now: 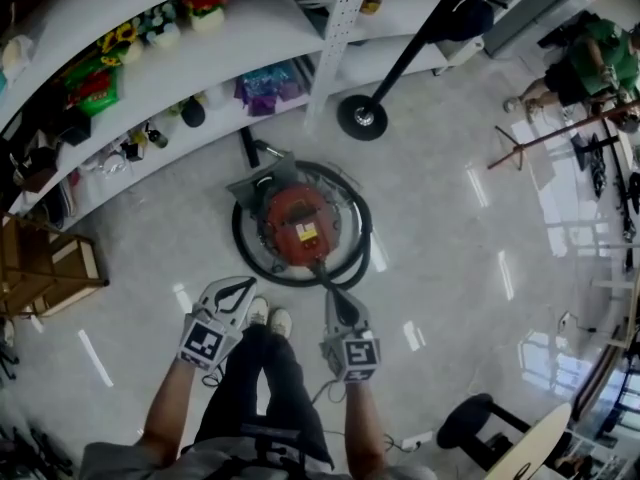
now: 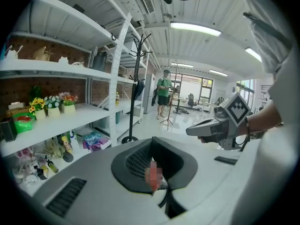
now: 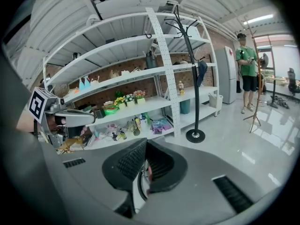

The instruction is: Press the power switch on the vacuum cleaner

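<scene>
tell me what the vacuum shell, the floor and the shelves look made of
Vacuum: red shell, likely moulded plastic, with a dull sheen.
Floor: polished pale tile or stone; it mirrors the lights.
Shelves: white, probably painted metal, judging by the perforated upright.

Seen from above, the red round vacuum cleaner [image 1: 300, 223] has clear air straight over its top, though a black hose [image 1: 240, 243] coils round it on the floor. The white shelving [image 1: 270, 23] closes off 10 to 12 o'clock, and a black coat stand's round base [image 1: 362, 116] sits at 1. The glossy pale floor [image 1: 450, 238] lies open from 2 to 4. A brown wooden crate [image 1: 40, 268] stands at 9, well apart, and a black round stool [image 1: 468, 420] at 5.
</scene>
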### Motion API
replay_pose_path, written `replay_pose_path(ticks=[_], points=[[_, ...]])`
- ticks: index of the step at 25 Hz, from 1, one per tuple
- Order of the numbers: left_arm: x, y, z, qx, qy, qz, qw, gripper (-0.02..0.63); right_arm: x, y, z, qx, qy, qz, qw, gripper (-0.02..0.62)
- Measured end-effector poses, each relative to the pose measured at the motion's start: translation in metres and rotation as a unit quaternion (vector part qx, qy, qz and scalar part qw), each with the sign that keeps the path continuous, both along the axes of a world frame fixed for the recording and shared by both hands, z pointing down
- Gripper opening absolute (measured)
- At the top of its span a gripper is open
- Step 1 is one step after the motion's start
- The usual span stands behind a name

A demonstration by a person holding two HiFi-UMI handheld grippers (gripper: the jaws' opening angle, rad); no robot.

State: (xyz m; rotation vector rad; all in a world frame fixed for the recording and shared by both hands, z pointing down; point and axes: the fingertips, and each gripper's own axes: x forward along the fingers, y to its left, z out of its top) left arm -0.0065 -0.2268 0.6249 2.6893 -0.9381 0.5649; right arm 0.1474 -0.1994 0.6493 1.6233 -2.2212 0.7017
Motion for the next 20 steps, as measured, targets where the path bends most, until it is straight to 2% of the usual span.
replay_pose_path(ticks=[11, 20], points=[[0.000, -0.002, 0.073, -0.030, -0.003, -0.003, 0.9995, 0.008, 0.005, -0.010, 0.073, -0.019, 0.003, -0.001, 1.000, 0.012], [0.009, -0.001, 0.122, -0.044, -0.004, 0.011, 0.9990, 0.008, 0.014, -0.018, 0.121, -0.031, -0.004, 0.009, 0.999, 0.012]])
